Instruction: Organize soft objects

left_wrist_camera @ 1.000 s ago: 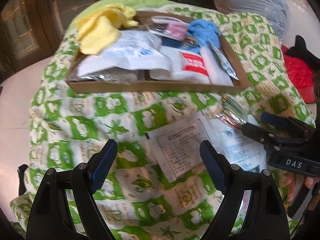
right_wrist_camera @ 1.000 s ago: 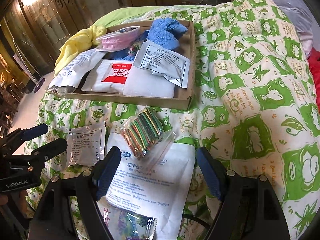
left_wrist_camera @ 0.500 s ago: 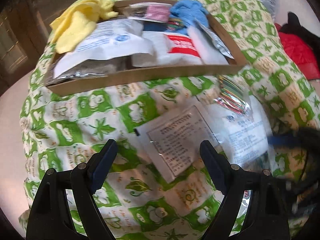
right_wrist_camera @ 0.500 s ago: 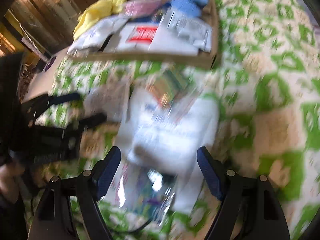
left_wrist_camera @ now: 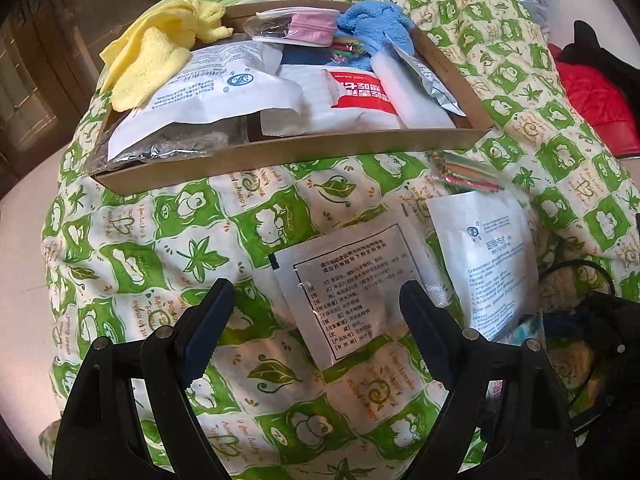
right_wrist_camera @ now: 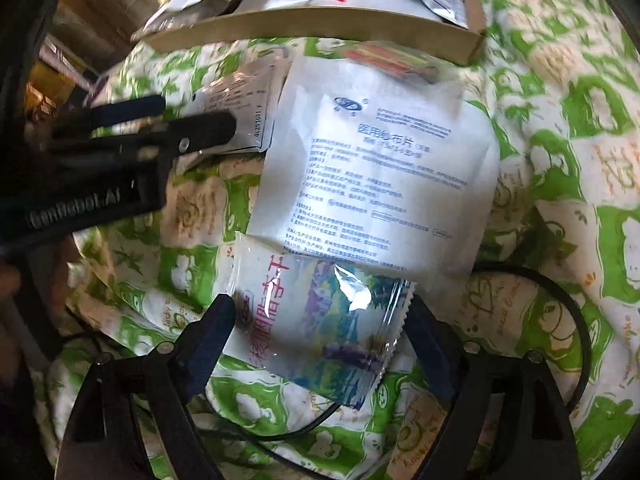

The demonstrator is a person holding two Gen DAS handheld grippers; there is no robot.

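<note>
Green-patterned quilt [left_wrist_camera: 132, 264] under everything. Cardboard tray [left_wrist_camera: 288, 154] at far side, already well filled: yellow cloth [left_wrist_camera: 152, 60], blue cloth [left_wrist_camera: 376, 28], several packets. I judge task more than half done.

Left outside tray, on quilt: white gauze packet [right_wrist_camera: 380, 168], silver sachet [left_wrist_camera: 352, 280], glossy snack pouch [right_wrist_camera: 320, 320], small bag of coloured bands [left_wrist_camera: 464, 170].

My right gripper [right_wrist_camera: 320, 332] just opened wider, jaws wide around snack pouch, not pressing. My left gripper [left_wrist_camera: 316, 320] wide, empty, above silver sachet.
</note>
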